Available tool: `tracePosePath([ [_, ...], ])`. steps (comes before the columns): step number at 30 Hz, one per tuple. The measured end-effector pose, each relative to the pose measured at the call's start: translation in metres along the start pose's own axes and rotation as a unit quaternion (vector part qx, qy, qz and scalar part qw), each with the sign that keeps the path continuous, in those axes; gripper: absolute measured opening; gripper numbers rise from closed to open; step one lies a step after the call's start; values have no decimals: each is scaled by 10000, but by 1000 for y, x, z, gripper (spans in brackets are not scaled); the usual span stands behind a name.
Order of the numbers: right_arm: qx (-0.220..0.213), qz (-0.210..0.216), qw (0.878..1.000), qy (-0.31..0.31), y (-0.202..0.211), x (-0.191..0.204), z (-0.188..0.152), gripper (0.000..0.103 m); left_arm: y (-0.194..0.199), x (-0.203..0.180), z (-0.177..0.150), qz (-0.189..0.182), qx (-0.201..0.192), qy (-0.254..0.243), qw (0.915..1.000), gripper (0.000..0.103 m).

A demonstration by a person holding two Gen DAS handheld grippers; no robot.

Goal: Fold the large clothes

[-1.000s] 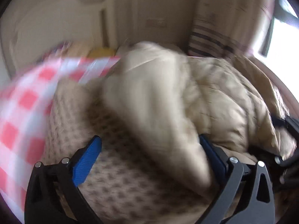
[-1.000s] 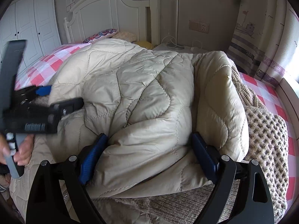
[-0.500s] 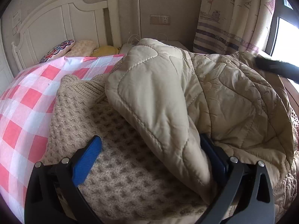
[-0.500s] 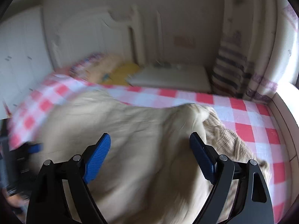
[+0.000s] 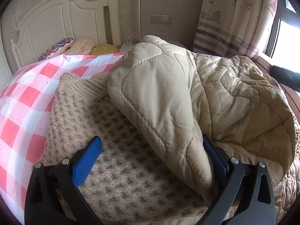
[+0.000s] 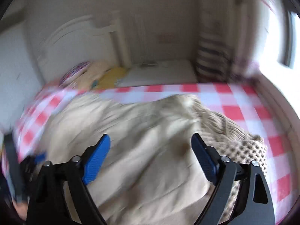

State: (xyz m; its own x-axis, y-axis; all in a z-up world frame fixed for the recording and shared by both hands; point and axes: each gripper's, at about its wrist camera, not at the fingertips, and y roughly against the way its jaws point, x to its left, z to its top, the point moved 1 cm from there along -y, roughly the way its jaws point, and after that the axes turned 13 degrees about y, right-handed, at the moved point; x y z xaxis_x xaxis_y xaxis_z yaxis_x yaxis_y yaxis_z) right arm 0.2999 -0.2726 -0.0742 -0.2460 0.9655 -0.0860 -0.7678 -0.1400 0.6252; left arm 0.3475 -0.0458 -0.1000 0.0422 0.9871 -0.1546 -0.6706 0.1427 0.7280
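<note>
A beige quilted coat (image 5: 196, 97) lies bunched on a beige waffle-knit garment (image 5: 112, 165) on the bed. My left gripper (image 5: 151, 155) is open; a fold of the coat drapes over its right finger, and the left pad (image 5: 88, 159) rests above the knit. In the blurred right wrist view, my right gripper (image 6: 150, 153) is open and empty, held above the coat (image 6: 142, 150), with the knit garment (image 6: 230, 133) at its right. The left gripper (image 6: 28, 161) shows at that view's left edge.
The bed has a red-and-white checked cover (image 5: 24, 101), with pillows (image 5: 82, 45) and a white headboard (image 5: 61, 18) at the far end. A white nightstand (image 6: 159, 73) and striped curtain (image 5: 225, 28) stand beyond. A window (image 5: 286, 39) is at right.
The right gripper has lifted off the coat and risen quickly; its view is blurred. The left gripper has steadied in place, the coat still draped over its right finger.
</note>
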Motion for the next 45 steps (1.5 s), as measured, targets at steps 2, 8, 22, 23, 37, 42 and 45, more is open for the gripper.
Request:
tracePosePath([
  [2, 274, 113, 9978, 596, -5, 23, -15, 87, 0, 0, 0, 14, -10, -9, 10000, 101],
  [8, 541, 242, 9976, 356, -23, 14, -51, 88, 14, -9, 4, 234, -119, -203, 9994, 101],
  [22, 480, 155, 9979, 417, -27, 17, -52, 90, -50, -58, 56, 1144, -272, -968, 9883, 101],
  [23, 482, 163, 9978, 421, -26, 17, -53, 90, -58, -45, 53, 789, -104, -619, 9949, 101],
  [37, 275, 317, 9990, 181, -18, 10, -56, 91, 32, -42, 42, 1325, -1588, -472, 9772, 101],
  [42, -198, 330, 9990, -212, 18, 15, -60, 91, 67, -52, -7, 1041, -1634, -1095, 9749, 101],
  [45, -75, 225, 9997, 59, 24, 32, -67, 91, 42, -52, -32, 1344, -1266, -1530, 9708, 101],
])
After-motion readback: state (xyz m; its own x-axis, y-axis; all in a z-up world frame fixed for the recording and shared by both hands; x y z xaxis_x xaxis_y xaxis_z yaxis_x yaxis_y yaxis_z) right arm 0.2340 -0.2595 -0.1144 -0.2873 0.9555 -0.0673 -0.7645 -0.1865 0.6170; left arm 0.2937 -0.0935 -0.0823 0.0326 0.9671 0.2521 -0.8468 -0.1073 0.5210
